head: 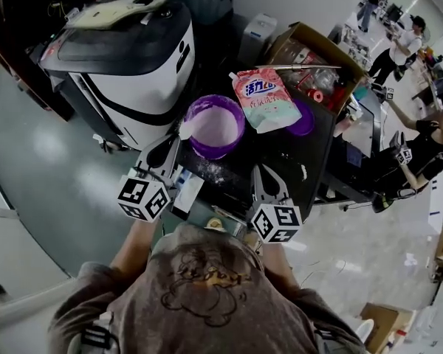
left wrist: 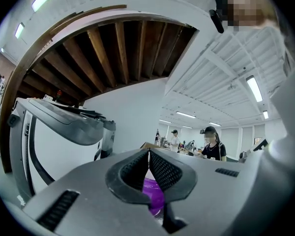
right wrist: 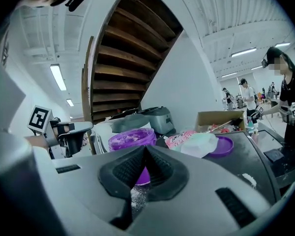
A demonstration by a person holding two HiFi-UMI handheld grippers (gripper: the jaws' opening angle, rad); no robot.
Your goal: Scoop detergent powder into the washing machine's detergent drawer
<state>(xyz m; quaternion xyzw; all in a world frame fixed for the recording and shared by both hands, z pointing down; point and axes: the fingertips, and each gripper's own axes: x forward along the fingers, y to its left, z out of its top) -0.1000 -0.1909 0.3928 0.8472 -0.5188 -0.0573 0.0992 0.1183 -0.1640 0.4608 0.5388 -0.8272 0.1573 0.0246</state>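
The left tool (head: 174,144) is clenched, apparently on the thin white handle of a scoop (head: 186,130) at the rim of the purple tub (head: 240,120). That would put the scoop right at the white powder (head: 214,126), ready for loading. The right tool (head: 266,175) hangs back near the desk (head: 280,161) edge, pinched shut on nothing, likely kept out of the way. The detergent bag (head: 264,98) and the tub's lid (head: 304,120) lie just behind the tub. The washing machine (head: 125,57) stands just left of the desk, within reach; I cannot make out its drawer. The desk is dark and dusted with spilled powder (right wrist: 135,193). Around it are a glossy floor (head: 44,146) and people (head: 402,43) at other benches.
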